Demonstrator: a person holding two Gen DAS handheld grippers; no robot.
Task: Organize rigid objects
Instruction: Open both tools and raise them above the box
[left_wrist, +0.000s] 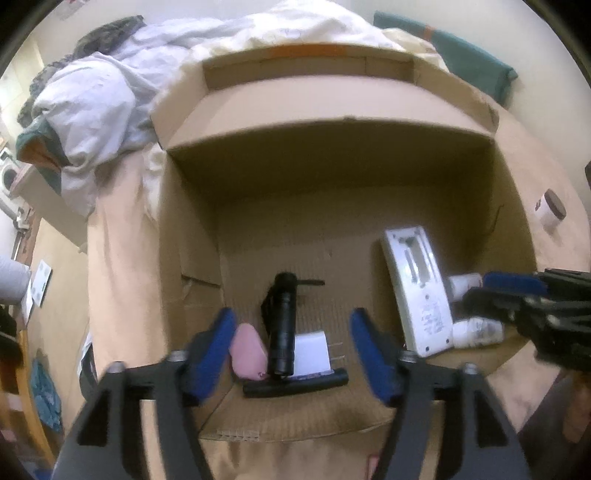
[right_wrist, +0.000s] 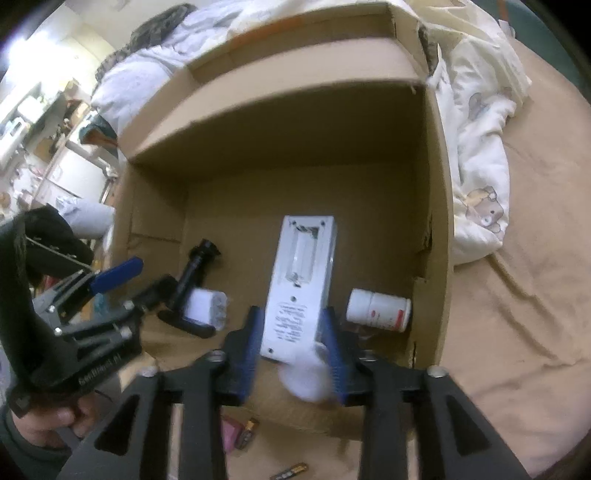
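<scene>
Rigid objects lie on the floor of the open cardboard box (left_wrist: 192, 258), which sits on a bed with a tan sheet (right_wrist: 517, 295). My left tool (left_wrist: 293, 350) hangs released over the near left group: its blue pads stand wide apart, and the black flashlight (left_wrist: 282, 325), the pink oval piece (left_wrist: 248, 350), the white plug adapter (left_wrist: 312, 350) and a black bar (left_wrist: 295, 384) lie below, none of them pressed. My right tool (right_wrist: 291, 347) is also let go; its blue pads flank the near end of the white remote-like casing (right_wrist: 299, 284) without clamping it, and a blurred white piece (right_wrist: 306, 376) sits between them, so I cannot tell what that is.

I judge this to be the release of a placement. To do it well, I should lift each tool straight out, keeping the pads wide, so nothing gets dragged or tipped. The casing is hard, smooth plastic, long and flat, and should stay where it lies. The white pill bottle (right_wrist: 378, 308) beside it lies on its side and, being round, may roll if nudged. The flashlight is a dark cylinder and could roll too. Loose batteries (right_wrist: 247, 432) lie outside the box, near its front edge.
</scene>
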